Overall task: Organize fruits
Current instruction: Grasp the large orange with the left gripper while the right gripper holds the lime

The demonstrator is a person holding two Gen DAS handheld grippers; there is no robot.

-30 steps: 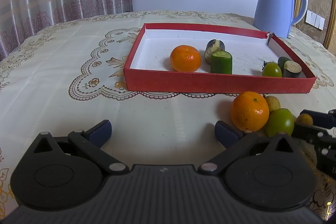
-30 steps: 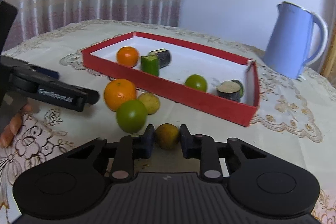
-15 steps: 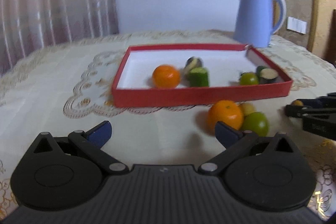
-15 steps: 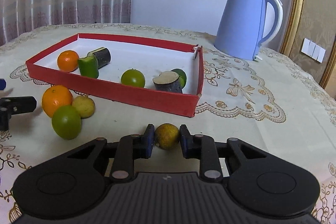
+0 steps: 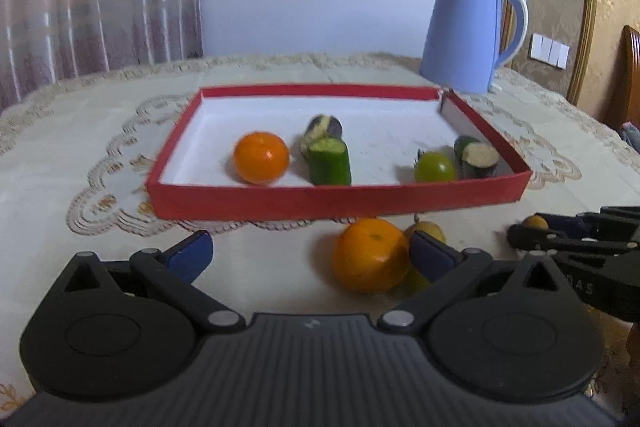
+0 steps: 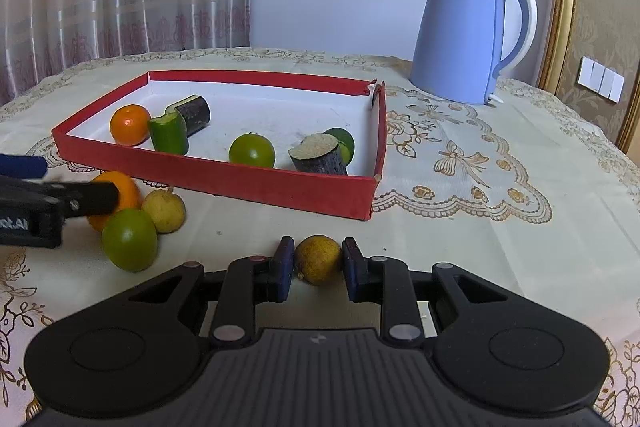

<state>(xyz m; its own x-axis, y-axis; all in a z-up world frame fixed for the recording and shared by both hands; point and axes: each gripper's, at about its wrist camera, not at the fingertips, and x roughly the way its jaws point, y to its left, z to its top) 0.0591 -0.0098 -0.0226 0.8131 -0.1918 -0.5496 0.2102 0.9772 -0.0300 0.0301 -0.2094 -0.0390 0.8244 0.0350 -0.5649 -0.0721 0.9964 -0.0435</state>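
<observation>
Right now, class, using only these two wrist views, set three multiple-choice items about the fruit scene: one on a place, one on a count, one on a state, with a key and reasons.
1. Where does the blue kettle stand?
A. inside the red tray
B. on the table beyond the tray's far right corner
C. beside the loose orange

2. How many oranges lie inside the red tray?
A. one
B. two
C. three

3. What is the right gripper doing?
A. hanging wide open over the tray
B. shut on a small yellow-brown fruit
C. gripping the kettle handle

Key:
1 B: the kettle sits on the tablecloth past the tray's rim.
2 A: only one orange in the tray shows; the loose orange lies outside on the cloth.
3 B: its pads flank the small yellow-brown fruit; the left gripper is open.
</observation>
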